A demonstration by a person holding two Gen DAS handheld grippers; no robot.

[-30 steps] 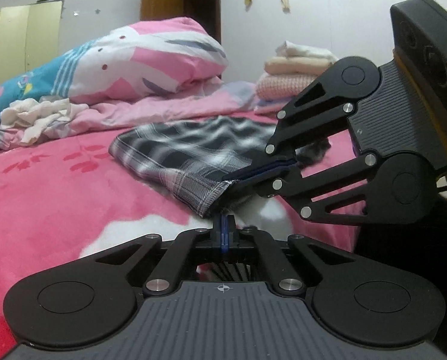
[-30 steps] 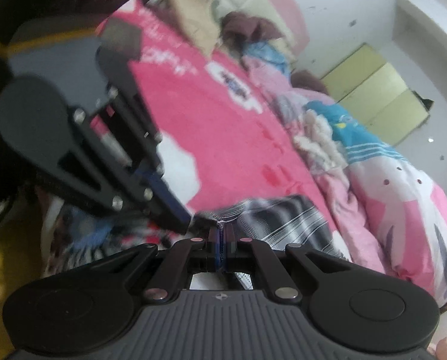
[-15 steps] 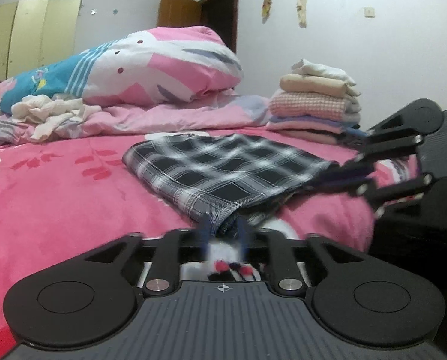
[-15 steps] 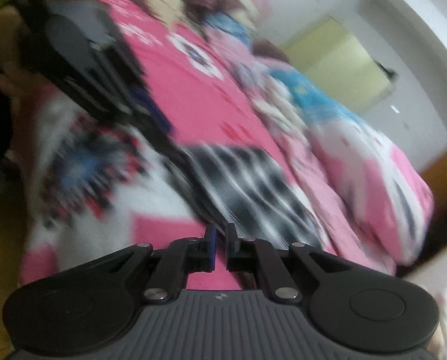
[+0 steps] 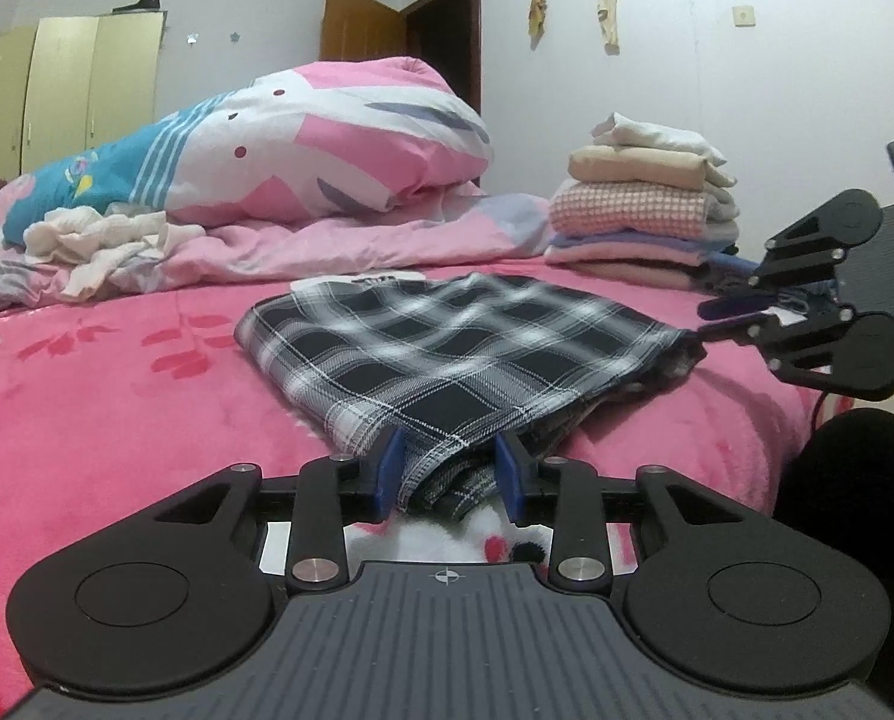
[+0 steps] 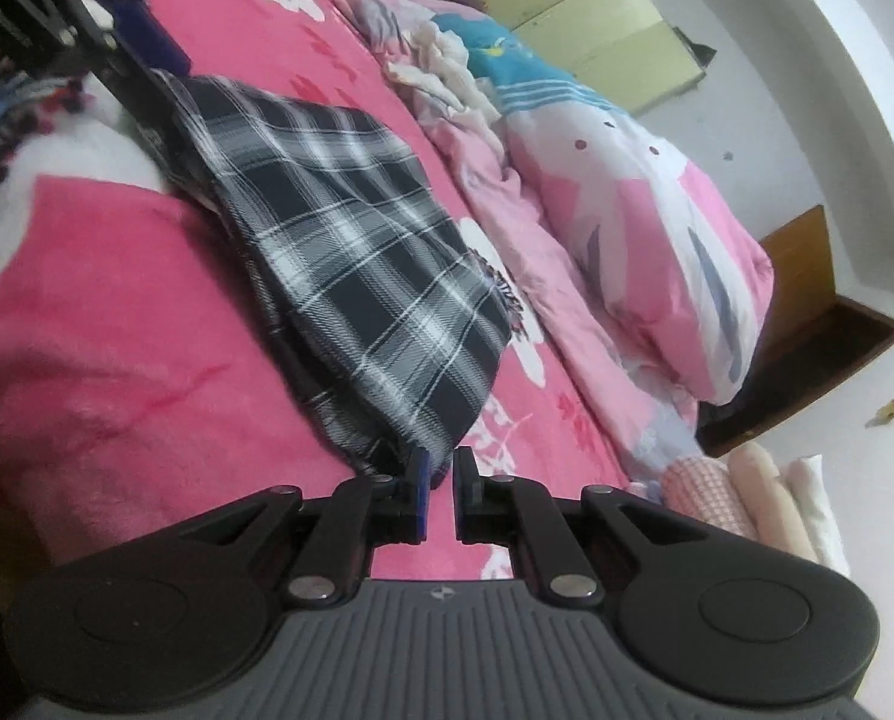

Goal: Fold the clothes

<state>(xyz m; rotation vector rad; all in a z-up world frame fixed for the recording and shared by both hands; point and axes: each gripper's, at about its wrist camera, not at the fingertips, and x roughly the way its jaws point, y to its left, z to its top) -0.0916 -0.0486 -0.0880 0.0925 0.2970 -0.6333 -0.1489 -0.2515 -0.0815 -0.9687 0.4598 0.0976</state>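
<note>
A black-and-white plaid garment [image 5: 447, 348] [image 6: 351, 240] lies folded flat on the pink bed cover [image 5: 117, 408]. My left gripper [image 5: 447, 471] is open at the garment's near corner; the cloth lies loosely between the blue pads and is not pinched. In the right wrist view the left gripper [image 6: 156, 69] sits at the garment's far end. My right gripper [image 6: 441, 480] [image 5: 711, 318] is at the opposite corner. Its jaws are opening, with a narrow gap between them and the cloth's tip just at the left finger [image 6: 420, 480].
A stack of folded clothes [image 5: 639, 204] [image 6: 747, 498] stands on the bed's far right. A rolled pink-and-white duvet [image 5: 303, 144] and a crumpled white garment [image 5: 99, 240] lie behind. A dark sleeve [image 5: 855, 468] is at the right edge. Yellow wardrobe [image 5: 57, 90] at back.
Both grippers were shut on the plaid garment close together; both have released it. The right gripper swung away to the right, and the garment now lies flat on the bed.
</note>
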